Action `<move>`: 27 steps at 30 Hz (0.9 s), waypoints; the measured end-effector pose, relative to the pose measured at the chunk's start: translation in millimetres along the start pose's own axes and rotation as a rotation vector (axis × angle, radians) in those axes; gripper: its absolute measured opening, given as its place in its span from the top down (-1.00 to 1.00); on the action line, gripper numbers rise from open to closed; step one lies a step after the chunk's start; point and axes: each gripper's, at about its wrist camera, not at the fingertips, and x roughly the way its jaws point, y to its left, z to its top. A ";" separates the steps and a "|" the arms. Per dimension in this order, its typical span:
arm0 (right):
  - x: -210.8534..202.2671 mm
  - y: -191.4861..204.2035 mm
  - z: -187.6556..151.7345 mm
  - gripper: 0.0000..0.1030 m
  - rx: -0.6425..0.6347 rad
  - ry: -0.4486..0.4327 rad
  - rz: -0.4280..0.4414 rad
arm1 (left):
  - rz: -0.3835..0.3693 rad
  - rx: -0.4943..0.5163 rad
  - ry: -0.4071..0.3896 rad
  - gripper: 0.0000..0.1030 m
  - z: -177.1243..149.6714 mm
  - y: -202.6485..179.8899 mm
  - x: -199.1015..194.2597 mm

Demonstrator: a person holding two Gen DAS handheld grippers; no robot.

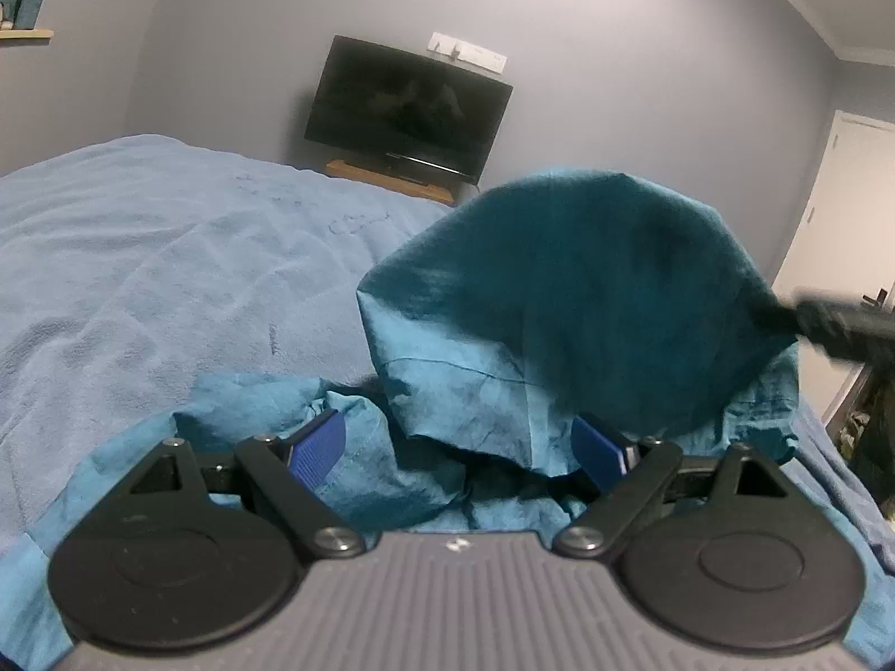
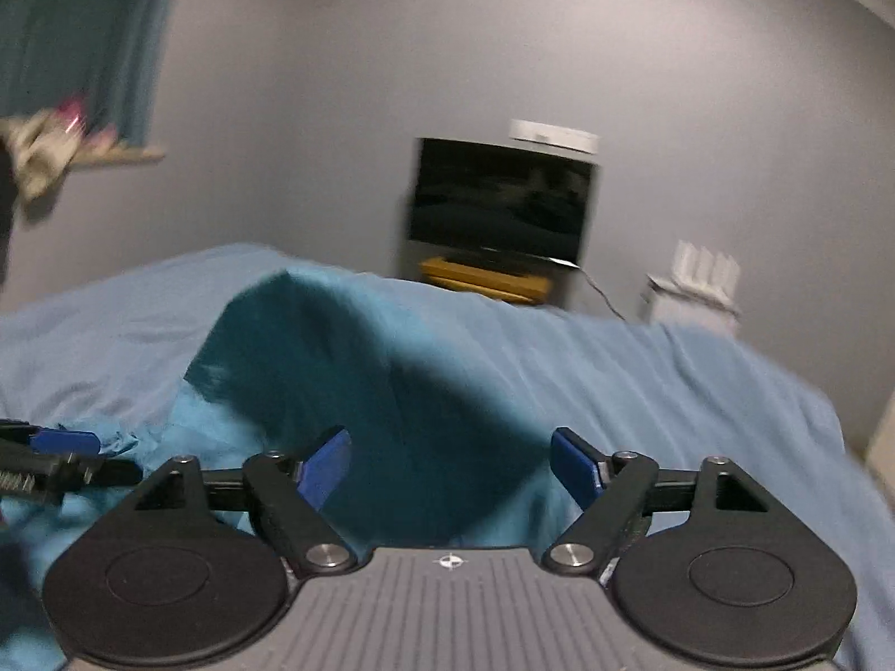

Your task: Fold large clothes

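Note:
A large teal garment (image 1: 565,302) lies bunched on the light blue bed (image 1: 168,257), with a raised fold standing up to the right of centre. My left gripper (image 1: 458,447) is open just above the crumpled near part of the garment, blue pads (image 1: 319,442) spread wide. The right gripper's dark, blurred tip (image 1: 839,324) shows at the right edge. In the right wrist view the same garment (image 2: 358,369) rises in a hump ahead of my open right gripper (image 2: 450,467). The left gripper (image 2: 61,447) shows at the left edge over the cloth.
A dark television (image 1: 408,112) stands on a wooden stand (image 1: 391,176) against the far grey wall. A white door (image 1: 839,201) is at the right. A shelf with items (image 2: 84,145) and a teal curtain (image 2: 72,39) are at the left. A white device (image 2: 699,285) stands by the wall.

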 end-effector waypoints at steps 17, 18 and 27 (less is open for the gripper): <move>8.3 3.4 -6.2 0.88 -0.156 0.089 0.187 | -0.021 0.053 -0.046 -0.70 18.2 2.7 -4.2; -3.2 1.8 -14.7 0.89 -0.150 0.073 0.190 | -0.039 0.041 -0.062 -0.70 18.9 1.2 -8.3; -78.4 -3.1 -106.0 0.93 -0.151 0.061 0.208 | -0.146 0.004 -0.249 -0.79 36.7 -28.8 -61.5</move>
